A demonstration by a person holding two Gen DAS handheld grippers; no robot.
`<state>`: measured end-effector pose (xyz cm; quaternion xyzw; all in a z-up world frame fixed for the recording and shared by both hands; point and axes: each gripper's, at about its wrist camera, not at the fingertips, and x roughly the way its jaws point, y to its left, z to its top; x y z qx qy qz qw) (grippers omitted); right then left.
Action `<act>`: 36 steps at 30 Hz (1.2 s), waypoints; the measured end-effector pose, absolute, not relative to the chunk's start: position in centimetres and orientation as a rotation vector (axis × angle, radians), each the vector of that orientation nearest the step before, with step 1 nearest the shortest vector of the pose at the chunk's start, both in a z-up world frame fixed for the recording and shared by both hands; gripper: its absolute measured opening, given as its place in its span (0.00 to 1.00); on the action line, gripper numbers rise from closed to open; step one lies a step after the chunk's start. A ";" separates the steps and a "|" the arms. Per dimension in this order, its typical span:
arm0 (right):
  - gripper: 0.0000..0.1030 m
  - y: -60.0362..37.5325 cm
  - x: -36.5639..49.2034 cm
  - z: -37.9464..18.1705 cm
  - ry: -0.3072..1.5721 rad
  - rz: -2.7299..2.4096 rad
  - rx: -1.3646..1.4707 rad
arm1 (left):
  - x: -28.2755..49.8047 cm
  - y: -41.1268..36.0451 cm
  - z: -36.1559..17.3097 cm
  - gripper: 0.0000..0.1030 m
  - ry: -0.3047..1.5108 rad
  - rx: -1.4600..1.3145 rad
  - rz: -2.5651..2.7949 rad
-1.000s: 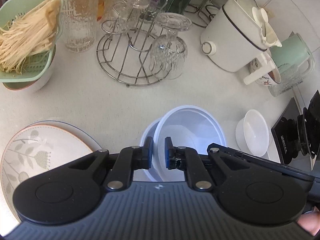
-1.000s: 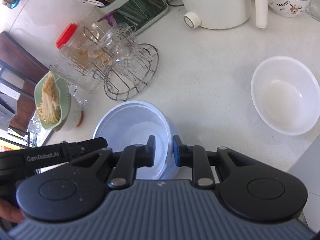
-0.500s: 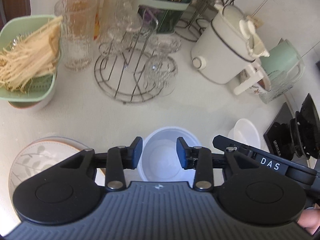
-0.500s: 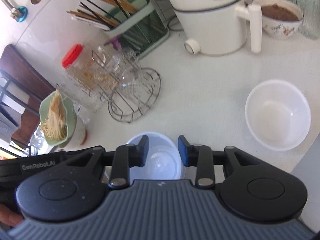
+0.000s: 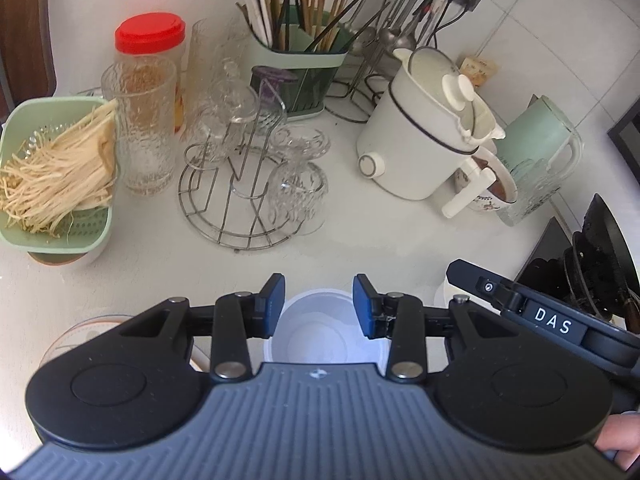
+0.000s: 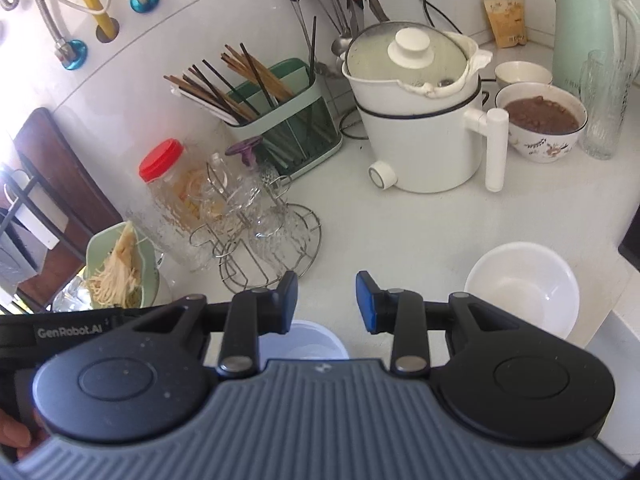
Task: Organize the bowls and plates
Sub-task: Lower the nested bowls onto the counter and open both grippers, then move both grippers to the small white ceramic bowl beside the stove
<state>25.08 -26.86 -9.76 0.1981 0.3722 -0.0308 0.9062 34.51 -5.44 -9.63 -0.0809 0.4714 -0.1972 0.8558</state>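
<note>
left gripper (image 5: 319, 304): black linkage arms, blue pads, silver pivot screws, ribbed grey housing, two round black discs | right gripper (image 6: 327, 304): same build, dust-specked; white "DAS" label showed on its side in the left view | "GenRobot.AI" lettering marked the left unit's side

The bowl (image 5: 326, 332) near the grippers is white-blue. The jar lid (image 5: 150, 34) is red. The basket (image 5: 56, 220) on the left is pale green. The far-right bowl (image 6: 540, 136) has a flower pattern.
</note>
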 end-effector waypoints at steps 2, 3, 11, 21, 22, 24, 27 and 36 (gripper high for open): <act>0.35 -27.0 25.0 -9.7 0.761 -0.068 0.405 | 34.4 -5.6 -9.5 0.41 0.985 -0.172 -0.419; 0.35 -27.1 24.9 -9.6 0.758 -0.070 0.405 | 34.4 -5.7 -9.4 0.41 0.984 -0.173 -0.421; 0.35 -28.3 24.2 -9.6 0.733 -0.104 0.400 | 34.7 -7.2 -9.3 0.41 0.982 -0.163 -0.442; 0.35 -30.5 23.8 -9.8 0.711 -0.172 0.404 | 35.7 -10.1 -9.4 0.41 0.996 -0.144 -0.477; 0.35 -30.7 23.7 -9.8 0.702 -0.182 0.402 | 35.8 -10.4 -9.4 0.41 0.996 -0.139 -0.479; 0.35 -31.3 23.6 -9.8 0.691 -0.197 0.397 | 36.0 -11.0 -9.4 0.41 0.998 -0.131 -0.489; 0.35 -32.3 23.4 -10.0 0.688 -0.223 0.397 | 36.4 -12.1 -9.6 0.41 1.006 -0.117 -0.505; 0.35 -35.7 22.3 -11.5 0.705 -0.319 0.418 | 37.7 -16.3 -11.2 0.41 1.060 -0.064 -0.574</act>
